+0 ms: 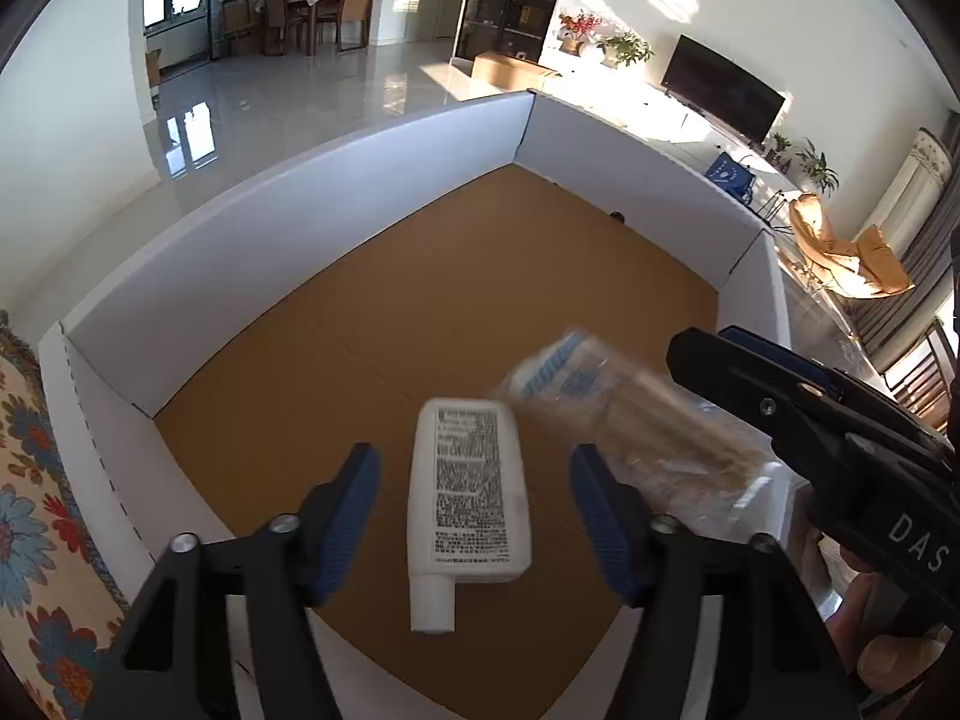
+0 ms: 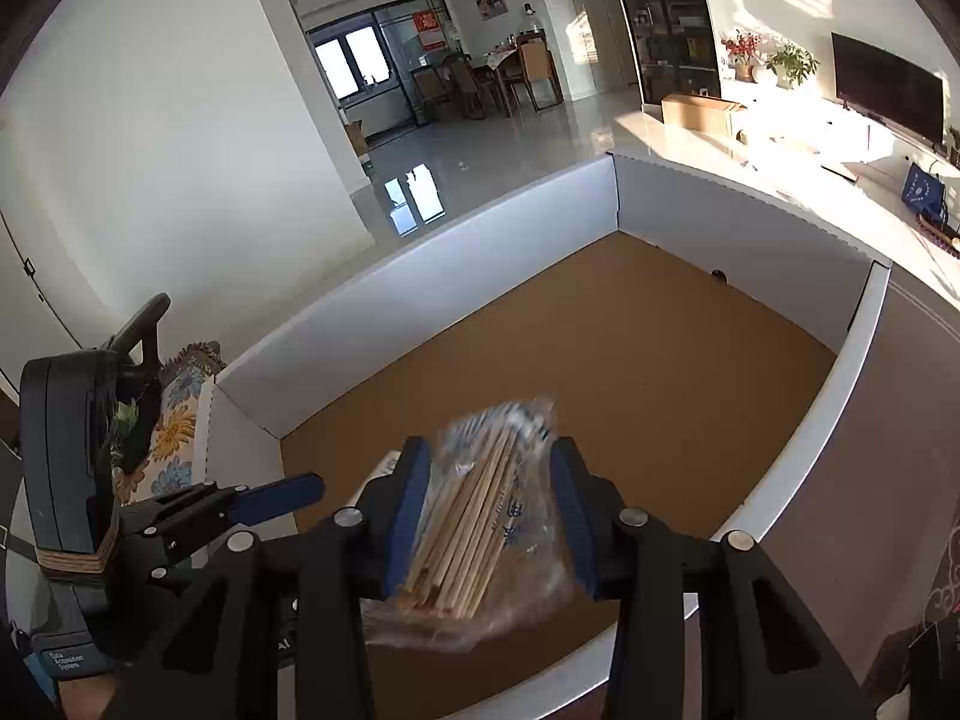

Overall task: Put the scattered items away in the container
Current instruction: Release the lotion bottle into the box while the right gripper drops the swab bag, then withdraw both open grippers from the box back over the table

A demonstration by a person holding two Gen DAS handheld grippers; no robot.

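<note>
A large container (image 1: pixel 300 222) with white walls and a brown cardboard floor fills both views. My left gripper (image 1: pixel 473 456) hangs over its near side, jaws wide apart. A white bottle (image 1: pixel 468 492) with printed text, cap toward the camera, lies between them with a gap on each side. My right gripper (image 1: pixel 705 342) comes in from the right. In its own view my right gripper (image 2: pixel 491 450) stands over the container (image 2: pixel 480 240) with a clear plastic pack of wooden sticks (image 2: pixel 480 516) loose and blurred between its blue pads. The same pack (image 1: pixel 630 414) shows blurred beside the bottle.
A floral cloth (image 1: pixel 36 480) lies left of the container. A person's hand (image 1: pixel 888 630) holds the right gripper's handle. One blue finger (image 2: pixel 282 495) of the left gripper sits at the lower left. Beyond are a glossy floor, a TV (image 1: pixel 720 90) and dining chairs.
</note>
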